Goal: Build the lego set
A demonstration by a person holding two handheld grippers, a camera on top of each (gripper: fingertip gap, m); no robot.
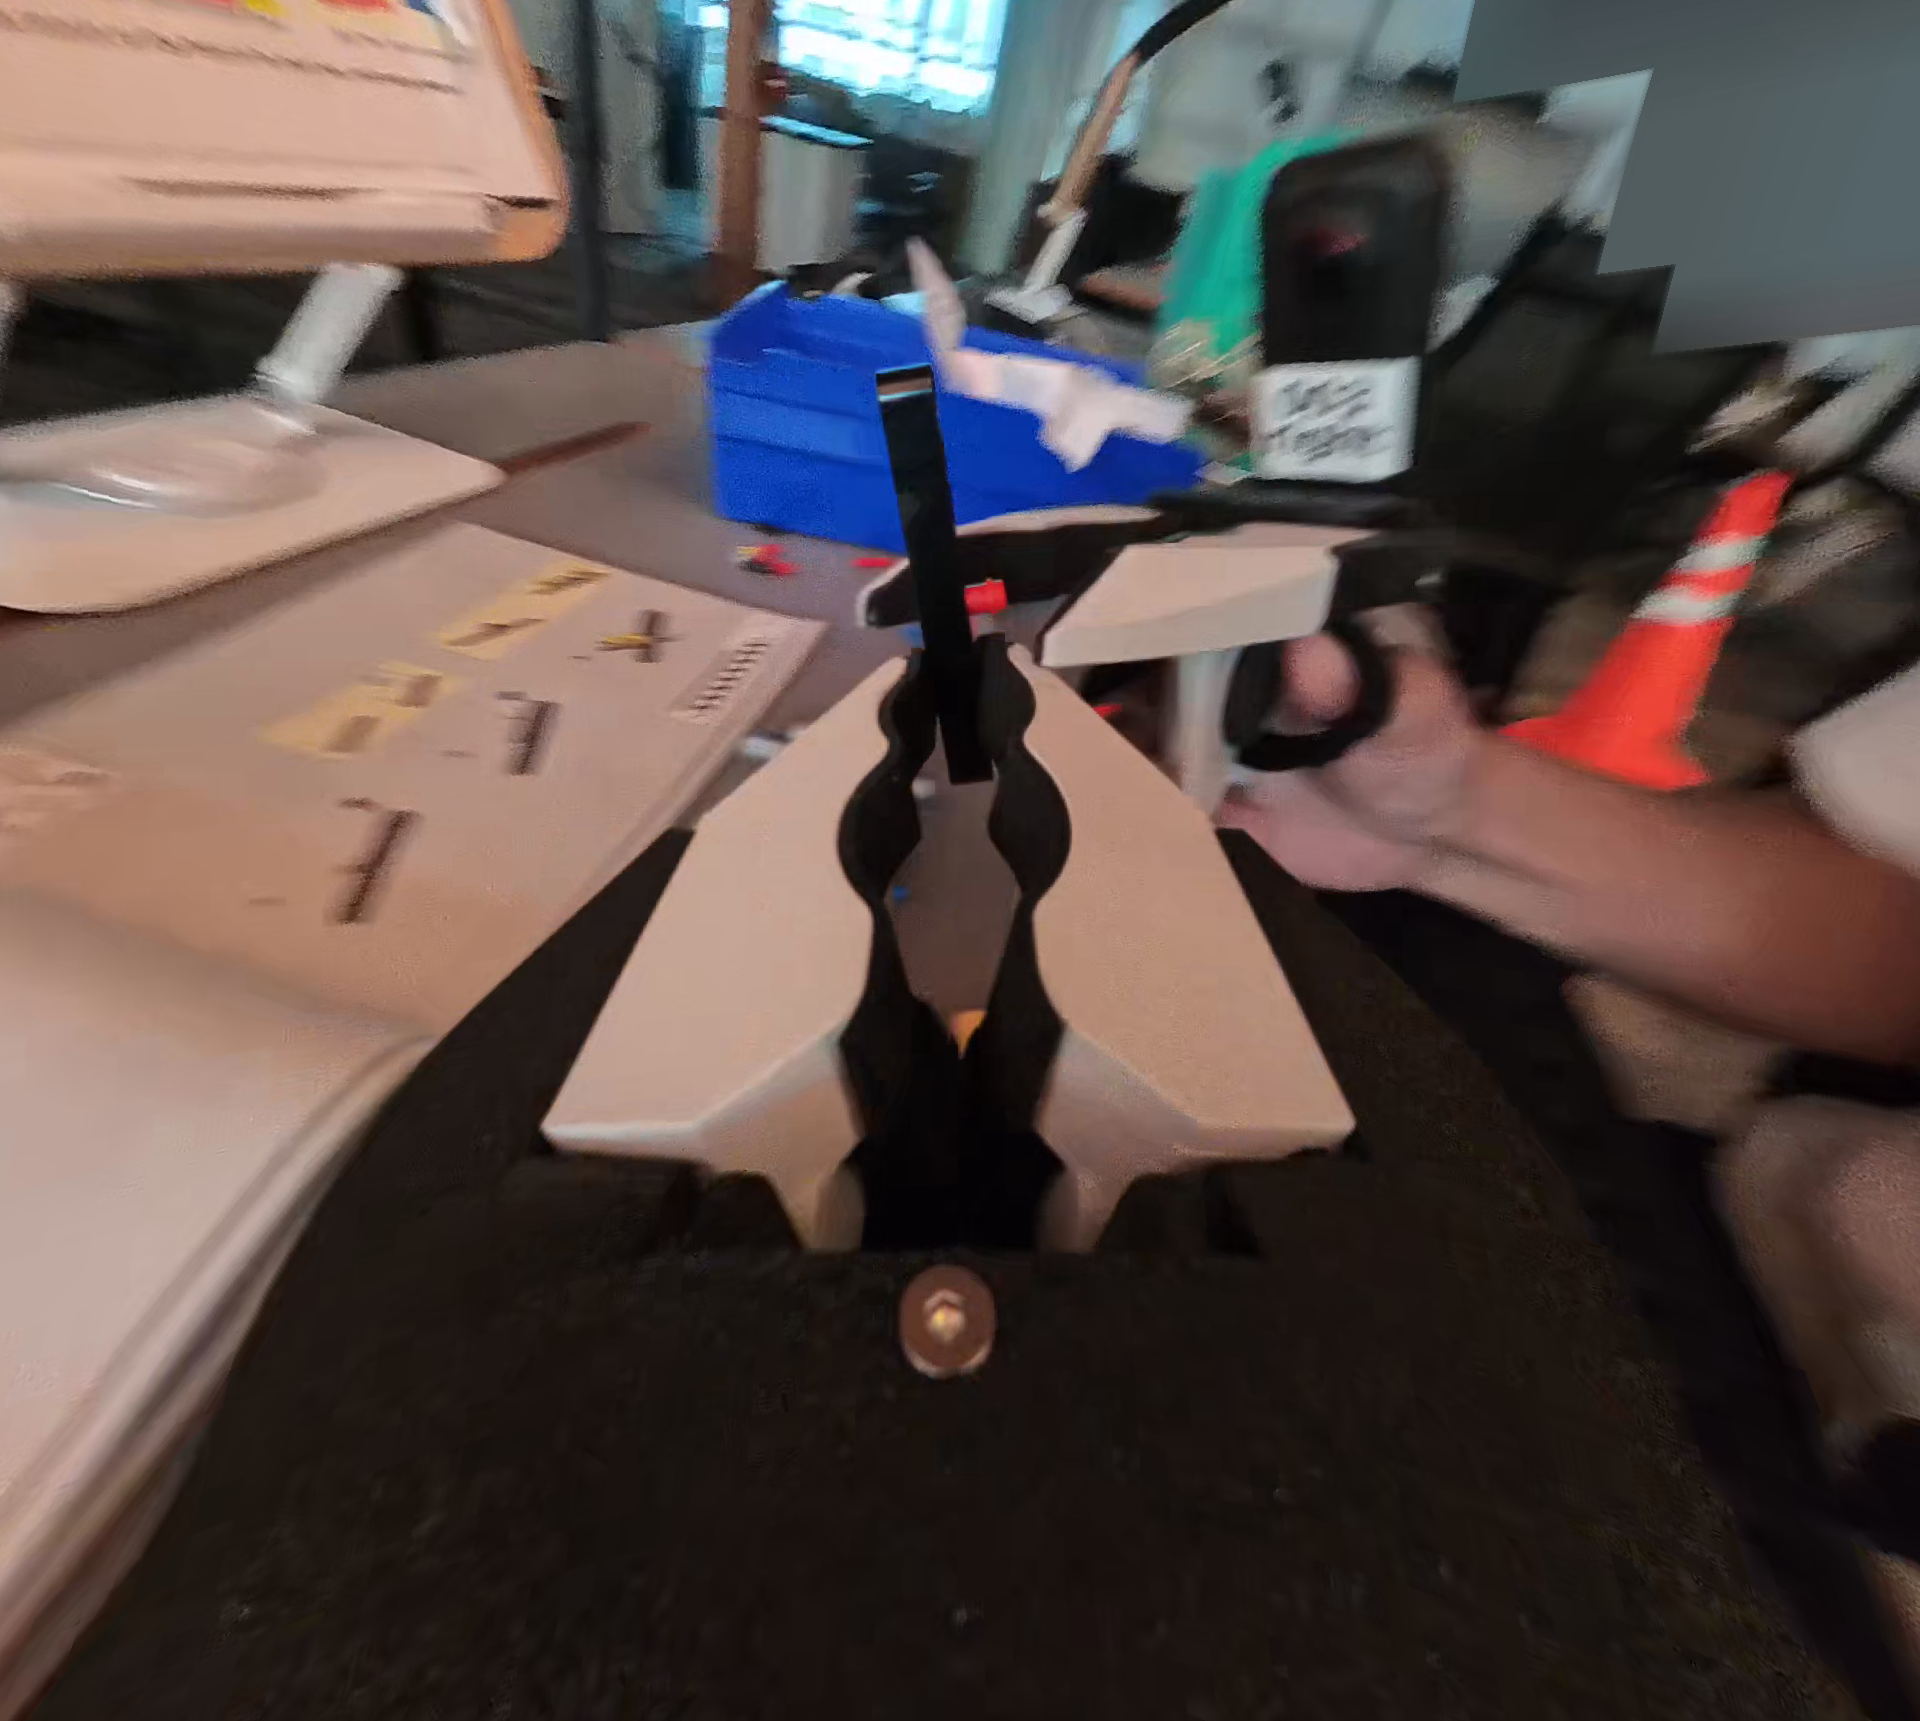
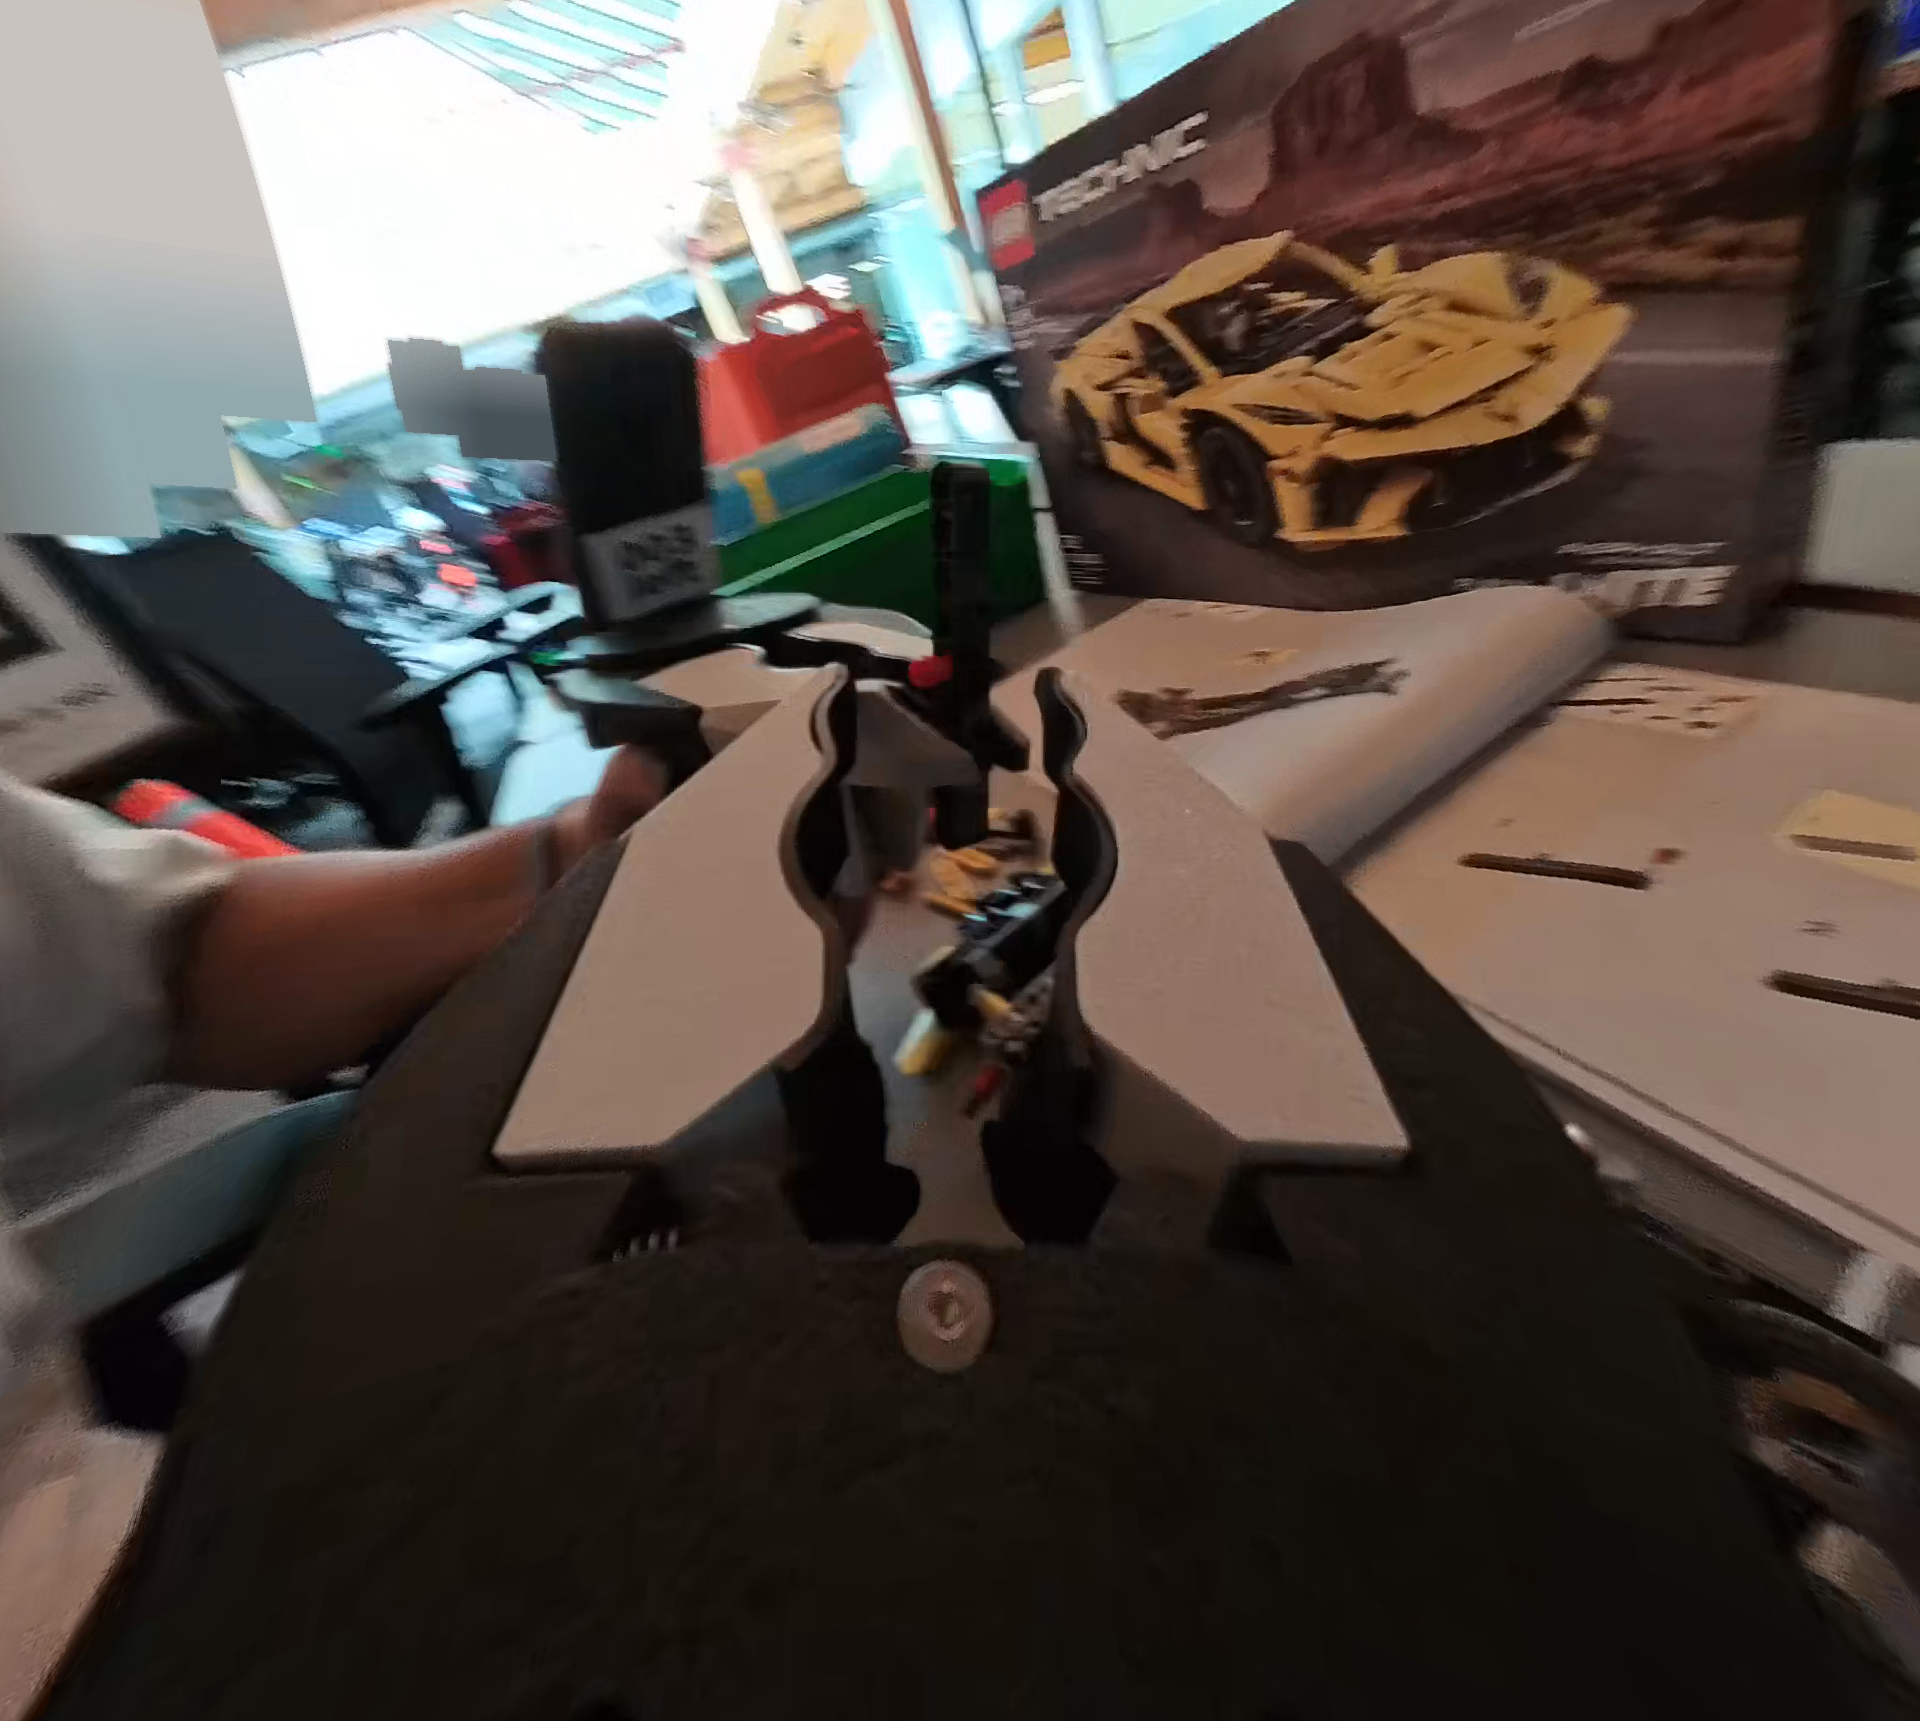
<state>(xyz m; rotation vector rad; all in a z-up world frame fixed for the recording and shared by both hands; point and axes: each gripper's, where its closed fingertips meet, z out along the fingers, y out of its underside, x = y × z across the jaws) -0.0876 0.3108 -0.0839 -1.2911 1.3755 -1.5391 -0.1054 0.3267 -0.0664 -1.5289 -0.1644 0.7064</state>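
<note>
Black beam (image 1: 932, 570) upright in left hand-held gripper (image 1: 954, 684), right hand-held gripper (image 2: 940, 705) parted.

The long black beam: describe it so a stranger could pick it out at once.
Start at the blue bin at the back of the table, then come forward to the left gripper. The long black beam stands nearly upright, pinched at its lower end in the jaws. Unlike the small loose pieces below, it is tall, thin and carries a red pin.

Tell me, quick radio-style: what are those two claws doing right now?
Left gripper shut on black beam, held upright. Right gripper open, empty, facing beam, red pin on its side. Loose parts on table below. Nothing blocking.
</note>
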